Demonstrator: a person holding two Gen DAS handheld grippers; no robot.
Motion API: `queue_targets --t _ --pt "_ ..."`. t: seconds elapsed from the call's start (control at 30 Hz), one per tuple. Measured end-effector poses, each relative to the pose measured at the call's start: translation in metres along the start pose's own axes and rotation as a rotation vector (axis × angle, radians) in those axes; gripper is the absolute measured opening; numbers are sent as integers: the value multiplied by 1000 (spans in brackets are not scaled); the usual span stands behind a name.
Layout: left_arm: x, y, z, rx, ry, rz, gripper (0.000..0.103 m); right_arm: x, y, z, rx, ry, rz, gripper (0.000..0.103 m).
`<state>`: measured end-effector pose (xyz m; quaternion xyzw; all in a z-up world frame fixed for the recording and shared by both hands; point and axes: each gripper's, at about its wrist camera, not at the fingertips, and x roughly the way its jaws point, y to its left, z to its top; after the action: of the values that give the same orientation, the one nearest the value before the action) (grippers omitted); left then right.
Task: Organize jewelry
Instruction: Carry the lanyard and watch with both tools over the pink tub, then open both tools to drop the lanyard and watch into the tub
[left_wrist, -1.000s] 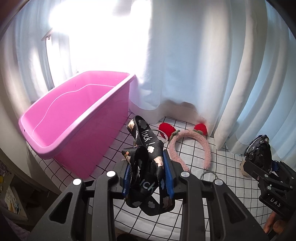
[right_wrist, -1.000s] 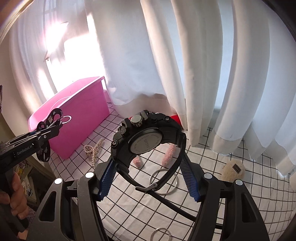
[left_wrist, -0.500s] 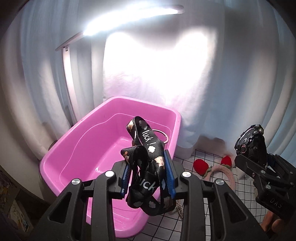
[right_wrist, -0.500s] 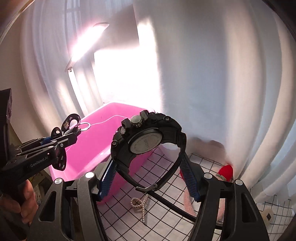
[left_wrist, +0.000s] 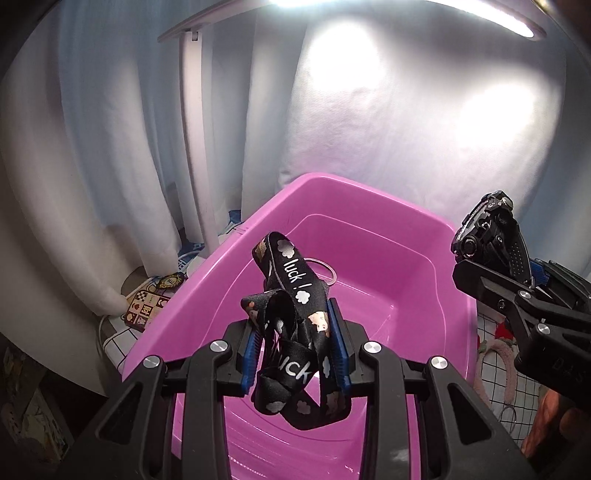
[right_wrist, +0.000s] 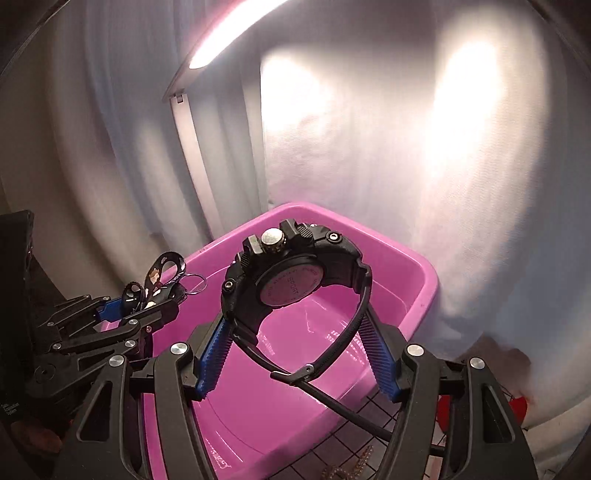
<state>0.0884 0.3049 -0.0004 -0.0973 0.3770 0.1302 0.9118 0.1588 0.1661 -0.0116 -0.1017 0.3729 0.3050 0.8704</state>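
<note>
Left gripper (left_wrist: 295, 354) clamped on black lanyard (left_wrist: 295, 332) over pink tub (left_wrist: 424, 266), right gripper (right_wrist: 299, 350) clamped on black watch (right_wrist: 291, 277) beside it, white curtain (left_wrist: 406, 129) and lamp post (left_wrist: 195, 147) behind, checked cloth (left_wrist: 495, 384) with fuzzy headband (left_wrist: 491, 358) at right.

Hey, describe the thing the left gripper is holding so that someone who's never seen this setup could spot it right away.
Find the big pink plastic bin in front of the white curtain. Over its near end, the left gripper pinches a bunched black lanyard between blue-padded fingers. Unlike the chunky black watch in the right gripper beside it, it is soft fabric printed with white clouds and the word "luck!".
</note>
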Motion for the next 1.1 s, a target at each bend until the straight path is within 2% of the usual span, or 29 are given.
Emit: queue_targets --t 0.47,0.93,1.1 --pt "58 30 -11 -84 245 32 34 93 3 15 -18 305 34 64" --pt "90 31 -5 -101 403 47 38 165 8 11 -23 574 44 64" --pt "92 36 -6 -130 424 46 41 175 8 13 -18 607 36 64"
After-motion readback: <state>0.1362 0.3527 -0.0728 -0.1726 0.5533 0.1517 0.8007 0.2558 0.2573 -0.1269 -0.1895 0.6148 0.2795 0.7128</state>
